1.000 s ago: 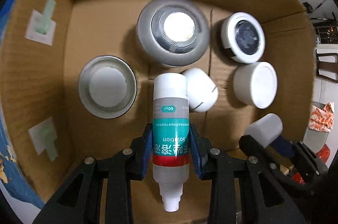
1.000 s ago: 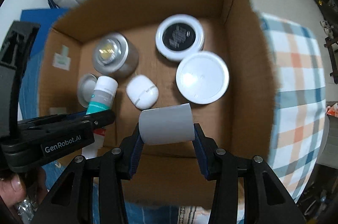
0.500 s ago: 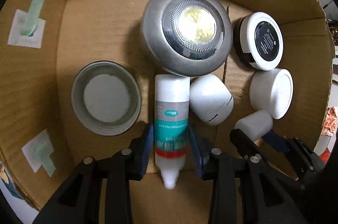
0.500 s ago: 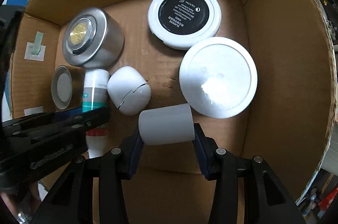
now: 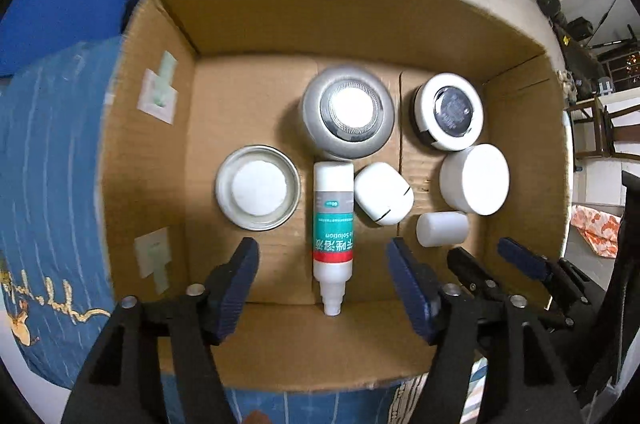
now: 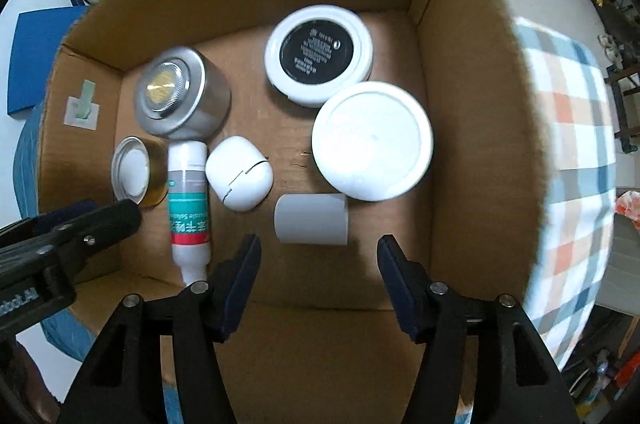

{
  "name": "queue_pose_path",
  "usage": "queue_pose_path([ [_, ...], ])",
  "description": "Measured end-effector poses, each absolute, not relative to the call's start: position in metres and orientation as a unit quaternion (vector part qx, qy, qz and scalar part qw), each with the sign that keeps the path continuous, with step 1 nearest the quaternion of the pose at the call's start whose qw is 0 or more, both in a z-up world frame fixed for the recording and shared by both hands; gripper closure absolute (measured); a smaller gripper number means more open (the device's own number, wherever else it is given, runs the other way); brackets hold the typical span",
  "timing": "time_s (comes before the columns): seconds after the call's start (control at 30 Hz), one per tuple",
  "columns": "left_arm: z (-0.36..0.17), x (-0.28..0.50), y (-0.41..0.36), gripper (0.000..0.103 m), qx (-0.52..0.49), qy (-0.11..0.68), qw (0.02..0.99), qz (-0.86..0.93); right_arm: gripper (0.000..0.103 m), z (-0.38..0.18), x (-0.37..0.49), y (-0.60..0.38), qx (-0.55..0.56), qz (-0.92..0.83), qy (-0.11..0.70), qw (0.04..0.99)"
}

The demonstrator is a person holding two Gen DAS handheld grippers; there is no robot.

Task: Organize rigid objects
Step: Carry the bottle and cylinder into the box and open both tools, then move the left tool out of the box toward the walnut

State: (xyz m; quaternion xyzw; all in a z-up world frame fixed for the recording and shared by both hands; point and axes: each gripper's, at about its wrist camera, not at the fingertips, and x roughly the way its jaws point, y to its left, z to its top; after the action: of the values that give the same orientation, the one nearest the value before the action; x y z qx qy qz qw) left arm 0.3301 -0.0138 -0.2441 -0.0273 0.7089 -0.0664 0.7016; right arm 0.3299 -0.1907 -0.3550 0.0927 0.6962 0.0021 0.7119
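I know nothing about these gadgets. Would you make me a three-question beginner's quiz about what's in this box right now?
1. True or false: the left gripper is clamped on the solution bottle.
2. Which thing lies nearest the right gripper? A) small white cylinder B) silver puck light C) open tin
3. Fill in: the bottle lies on its ____ in the cardboard box.

Key:
1. False. Both grippers' jaws have just been opening; the bottle lies free on the box floor between the left gripper's spread pads.
2. A.
3. Side, its nozzle towards the left gripper.
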Motion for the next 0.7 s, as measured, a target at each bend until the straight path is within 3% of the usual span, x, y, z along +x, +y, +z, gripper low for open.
queue_pose_path([
  [0.1, -0.219, 0.316, -0.008, 0.015, -0.023, 0.683, 0.728, -0.061, 0.028, -0.339, 0.318, -0.189, 0.081, -0.001, 0.684, 0.725],
  [0.2, -0.202, 0.304, -0.004, 0.004, -0.017, 0.667, 0.743, -0.055, 0.026, -0.325, 0.311, -0.186, 0.074, -0.001, 0.677, 0.732],
  [0.4, -0.178, 0.282, 0.007, 0.003, -0.005, 0.629, 0.776, -0.049, 0.008, -0.291, 0.295, -0.177, 0.069, -0.006, 0.656, 0.751],
  [0.7, -0.158, 0.246, 0.030, 0.003, -0.024, 0.586, 0.809, -0.032, 0.000, -0.247, 0.272, -0.165, 0.049, -0.012, 0.625, 0.779],
])
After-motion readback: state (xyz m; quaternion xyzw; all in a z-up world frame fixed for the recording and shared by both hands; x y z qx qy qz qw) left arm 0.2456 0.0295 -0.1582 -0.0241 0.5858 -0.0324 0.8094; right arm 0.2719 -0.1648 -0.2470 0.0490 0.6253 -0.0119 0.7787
